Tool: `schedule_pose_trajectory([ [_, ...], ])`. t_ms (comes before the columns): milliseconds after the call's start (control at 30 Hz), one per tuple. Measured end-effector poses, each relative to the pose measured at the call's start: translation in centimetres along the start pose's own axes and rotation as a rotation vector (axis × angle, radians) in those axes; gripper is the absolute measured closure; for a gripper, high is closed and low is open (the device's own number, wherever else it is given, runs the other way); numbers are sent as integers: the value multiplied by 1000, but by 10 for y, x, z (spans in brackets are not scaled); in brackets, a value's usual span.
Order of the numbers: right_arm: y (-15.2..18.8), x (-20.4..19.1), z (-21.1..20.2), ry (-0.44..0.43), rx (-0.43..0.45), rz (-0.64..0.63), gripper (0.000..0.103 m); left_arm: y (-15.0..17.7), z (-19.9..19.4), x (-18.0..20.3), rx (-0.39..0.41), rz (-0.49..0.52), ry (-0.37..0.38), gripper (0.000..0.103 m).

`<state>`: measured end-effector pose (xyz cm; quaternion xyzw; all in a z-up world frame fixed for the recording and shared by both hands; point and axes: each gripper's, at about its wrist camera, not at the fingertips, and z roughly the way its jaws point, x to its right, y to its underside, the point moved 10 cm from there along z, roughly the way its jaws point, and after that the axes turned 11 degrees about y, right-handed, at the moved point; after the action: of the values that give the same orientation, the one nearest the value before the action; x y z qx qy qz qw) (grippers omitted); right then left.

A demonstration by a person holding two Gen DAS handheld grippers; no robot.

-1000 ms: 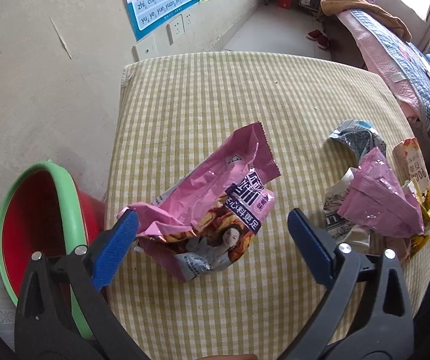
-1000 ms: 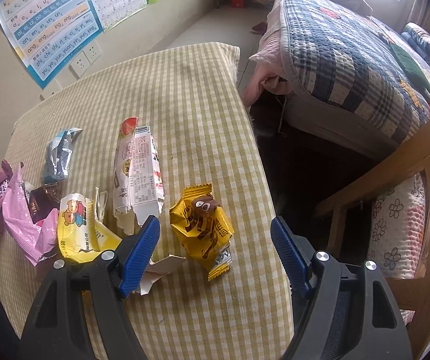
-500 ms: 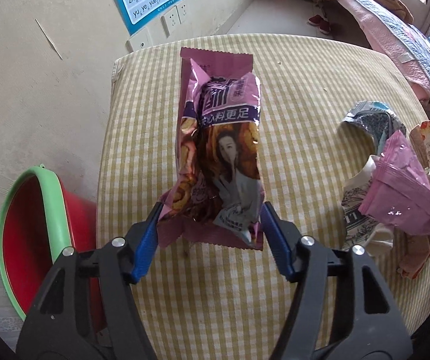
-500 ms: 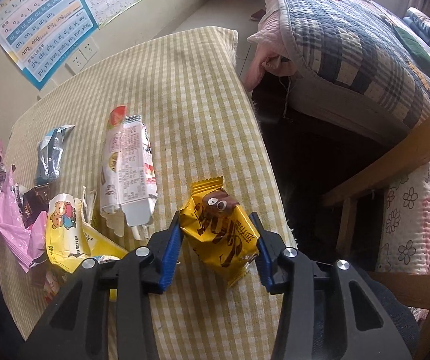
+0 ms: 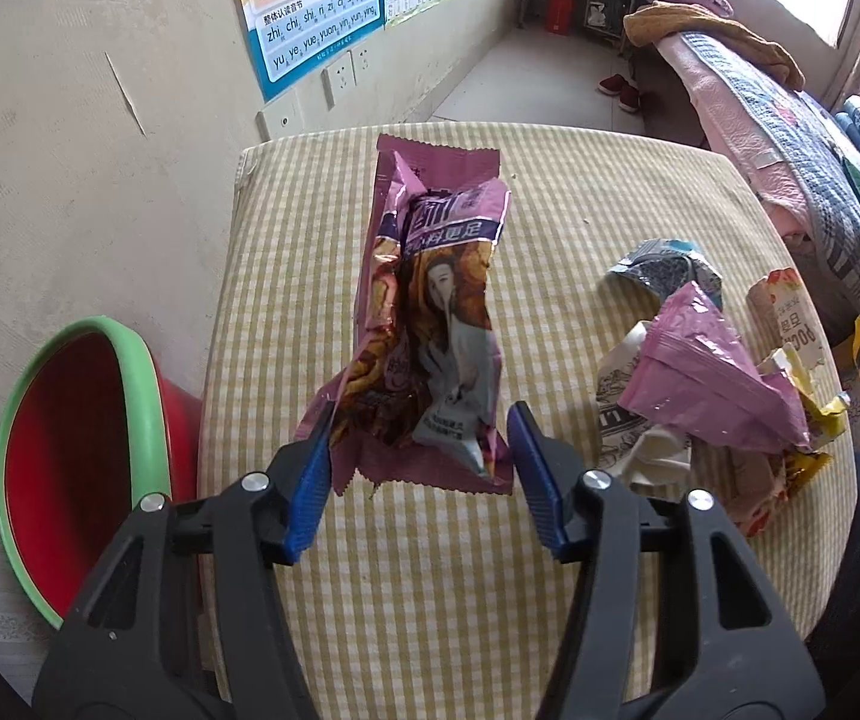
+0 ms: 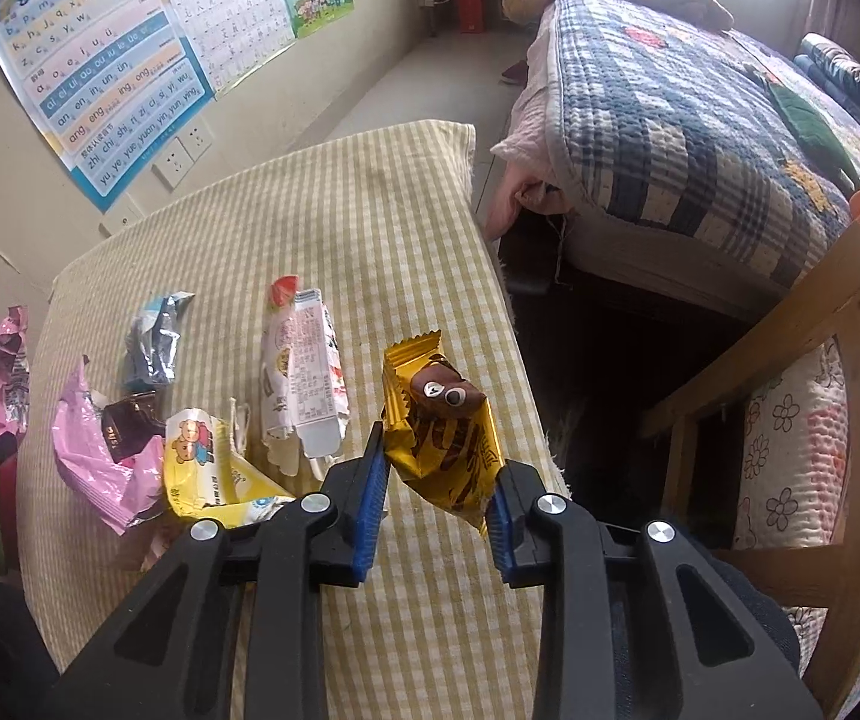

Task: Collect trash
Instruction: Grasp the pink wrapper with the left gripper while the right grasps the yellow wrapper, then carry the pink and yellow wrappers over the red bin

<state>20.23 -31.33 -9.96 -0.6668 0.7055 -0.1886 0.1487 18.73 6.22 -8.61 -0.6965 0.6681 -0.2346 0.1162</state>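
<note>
The purple snack bag (image 5: pixel 430 330), printed with a person's portrait and white Chinese characters on a dark band, hangs lifted above the checked tablecloth (image 5: pixel 550 210), its lower end pinched between the blue pads of the left gripper (image 5: pixel 420 468), whose jaws are closing on it. The yellow bear-print wrapper (image 6: pixel 445 438), with a brown cartoon bear face near its top, is likewise squeezed between the narrow-set pads of the right gripper (image 6: pixel 436 492), jaws closing, and sits raised over the tablecloth's near right edge. On the tablecloth left of that wrapper lie a white packet (image 6: pixel 303 384) covered in small print too fine to read, a yellow wrapper with cartoon bears (image 6: pixel 207 462), a crumpled pink bag (image 6: pixel 93 462) and a silver-blue foil wrapper (image 6: pixel 153 336). Off the tablecloth's left edge stands a red basin with a green rim (image 5: pixel 81 456) on the floor. On the wall beyond the tablecloth hangs a pinyin poster (image 6: pixel 105 66) reading "ang eng ing ong" and "zhi chi shi ri zi ci si yi wu". Right of the tablecloth are a bed under a blue plaid quilt (image 6: pixel 670 120) and a wooden chair (image 6: pixel 802 360).
</note>
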Motion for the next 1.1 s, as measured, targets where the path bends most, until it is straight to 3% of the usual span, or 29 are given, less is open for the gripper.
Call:
schedule_pose_trajectory([
  [367,-2,-43,-57,-26,114,-86,74,18,-51,8,73,-42,32,49],
  [1100,11,-167,-122,-159,214,-281,74,41,-121,-54,207,-195,4,49],
])
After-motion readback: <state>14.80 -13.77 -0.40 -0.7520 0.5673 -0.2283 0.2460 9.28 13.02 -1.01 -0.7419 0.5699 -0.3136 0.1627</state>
